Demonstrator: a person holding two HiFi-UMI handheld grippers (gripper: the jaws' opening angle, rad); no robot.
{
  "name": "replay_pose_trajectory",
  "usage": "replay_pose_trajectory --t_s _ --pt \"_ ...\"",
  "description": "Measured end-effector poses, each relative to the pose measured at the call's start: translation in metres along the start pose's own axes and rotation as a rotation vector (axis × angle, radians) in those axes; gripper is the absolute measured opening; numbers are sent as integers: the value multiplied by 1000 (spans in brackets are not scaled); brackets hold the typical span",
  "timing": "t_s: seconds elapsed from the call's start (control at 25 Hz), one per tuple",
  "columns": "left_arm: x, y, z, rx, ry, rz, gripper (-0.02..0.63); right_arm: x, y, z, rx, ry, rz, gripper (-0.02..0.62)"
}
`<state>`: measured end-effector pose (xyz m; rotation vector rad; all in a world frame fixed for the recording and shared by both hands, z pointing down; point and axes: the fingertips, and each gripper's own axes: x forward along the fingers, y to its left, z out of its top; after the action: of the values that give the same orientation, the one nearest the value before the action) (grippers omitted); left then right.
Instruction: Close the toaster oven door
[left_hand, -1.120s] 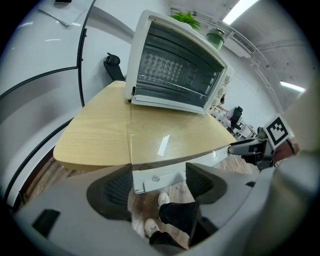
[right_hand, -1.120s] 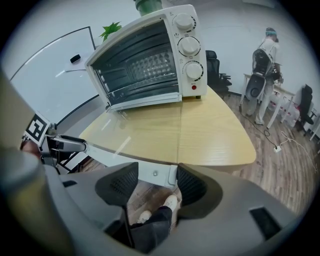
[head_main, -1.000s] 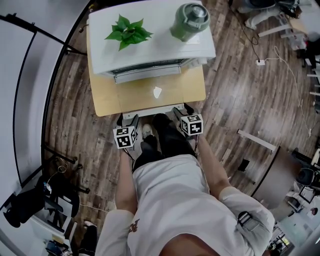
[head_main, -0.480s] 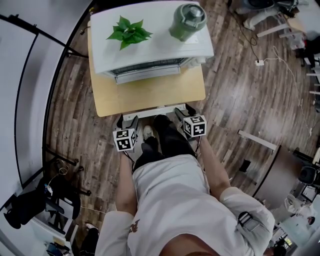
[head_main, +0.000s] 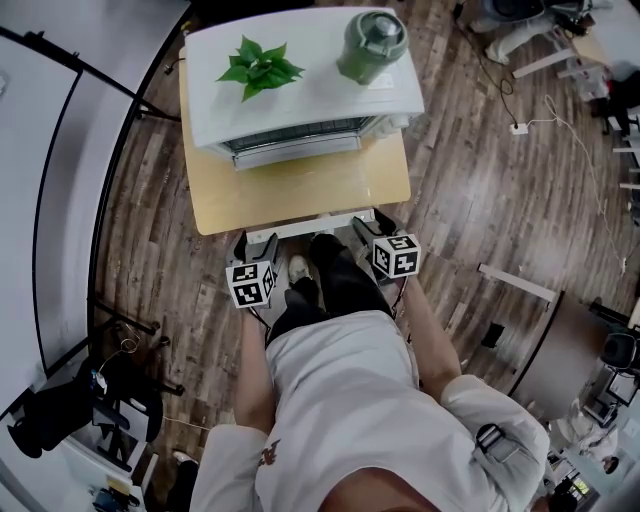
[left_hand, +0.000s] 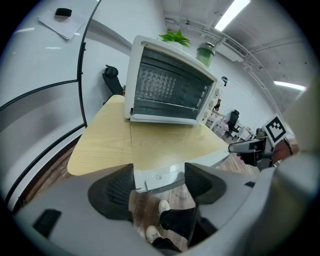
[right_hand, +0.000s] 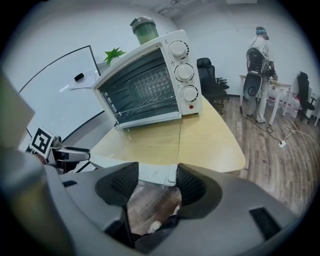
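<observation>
at the near edge of the table (head_main: 300, 190), the left gripper (left_hand: 159, 184) has its jaws apart and just opening wider, and the right gripper (right_hand: 156, 182) likewise has its jaws apart; a pale edge strip (left_hand: 159, 176) shows in each gap, ungripped. across the table, well apart from both, the toaster oven (head_main: 320, 95) stands with its door (head_main: 295, 148) apparently dropped forward on a bottom hinge. expect a light, stiff, glass-fronted panel that swings freely: lift under its free front edge near the middle, gently, since the oven may slide back.

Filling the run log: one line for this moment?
oven door: looks shut | left gripper: empty, fingers just widened | right gripper: open, empty | both at table edge
</observation>
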<state>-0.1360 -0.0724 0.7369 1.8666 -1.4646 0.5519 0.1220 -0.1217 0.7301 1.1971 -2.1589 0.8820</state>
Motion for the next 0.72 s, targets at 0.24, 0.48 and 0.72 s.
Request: replay_pose_trajectory --t_s 0.24,0.48,0.72 --pt "-8 -2 8 -3 -22 0 321 -7 3 8 18 -26 7 245" --pt "-16 -4 18 -13 -52 -4 321 -15 6 17 35 -58 20 245" --pt "-23 -6 27 -16 -80 1 321 -21 8 26 52 -86 31 245"
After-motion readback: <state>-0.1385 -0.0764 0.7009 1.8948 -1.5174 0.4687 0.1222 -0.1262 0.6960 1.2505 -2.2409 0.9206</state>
